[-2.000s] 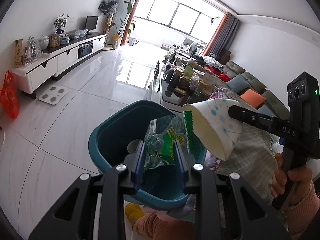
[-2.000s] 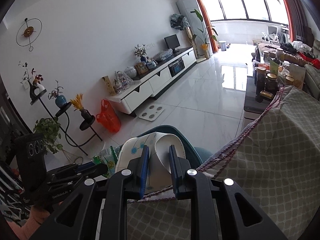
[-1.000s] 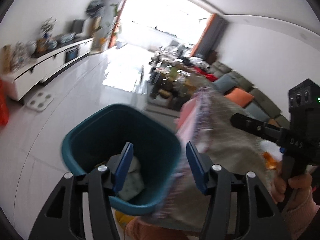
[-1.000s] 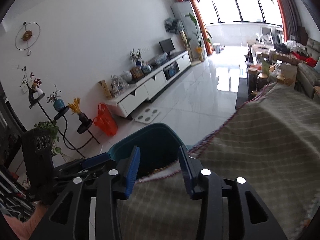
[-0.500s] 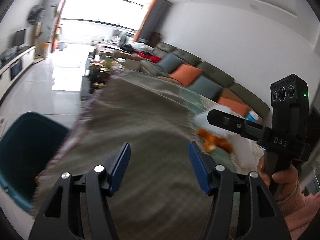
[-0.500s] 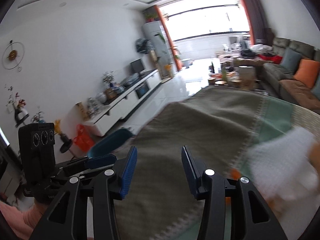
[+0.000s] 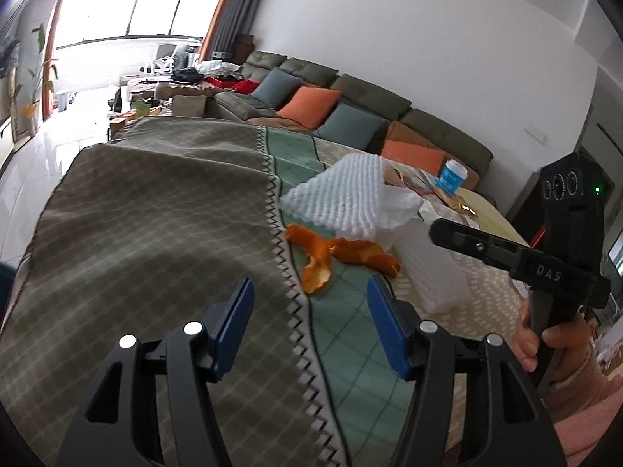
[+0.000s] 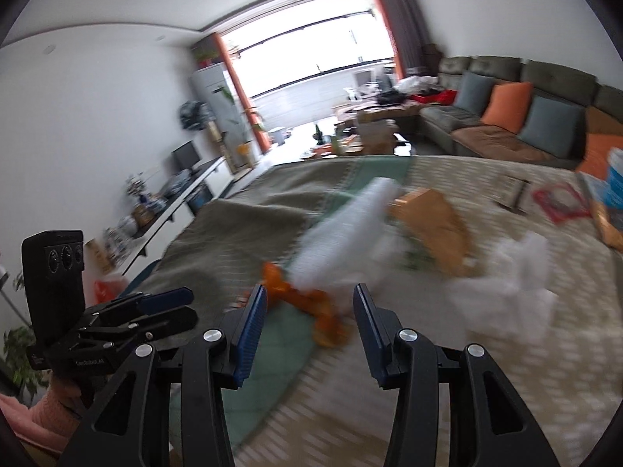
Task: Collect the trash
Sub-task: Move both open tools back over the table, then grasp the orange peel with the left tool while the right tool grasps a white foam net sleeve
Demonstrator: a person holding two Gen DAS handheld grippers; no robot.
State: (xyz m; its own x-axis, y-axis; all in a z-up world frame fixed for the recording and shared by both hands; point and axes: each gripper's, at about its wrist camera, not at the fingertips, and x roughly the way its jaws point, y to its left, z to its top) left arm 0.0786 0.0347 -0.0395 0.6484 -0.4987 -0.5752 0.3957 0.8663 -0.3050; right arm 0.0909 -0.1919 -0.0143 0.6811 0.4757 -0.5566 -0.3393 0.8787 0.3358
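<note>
Orange peel (image 7: 335, 255) lies on the cloth-covered table, just beyond my open, empty left gripper (image 7: 309, 313). A white foam net sleeve (image 7: 338, 198) and crumpled white tissue (image 7: 401, 202) lie behind the peel, with a white foam block (image 7: 432, 264) to their right. My right gripper (image 8: 309, 313) is open and empty, with the blurred orange peel (image 8: 307, 307) between and beyond its fingertips. The foam net (image 8: 342, 241) and white tissue (image 8: 506, 284) show blurred there. The right gripper also shows at the right in the left wrist view (image 7: 506, 251).
A brown paper piece (image 8: 432, 225), a blue-and-white cup (image 7: 451, 173), a red wrapper (image 8: 560, 200) and other scraps lie farther back on the table. A grey-green sofa with orange and blue cushions (image 7: 311, 105) runs behind. The patterned tablecloth (image 7: 155, 214) covers the table.
Both grippers dropped the wrapper and the paper cup into the teal bin, opened, then swung right from the bin to the table, and now face the orange peel.
</note>
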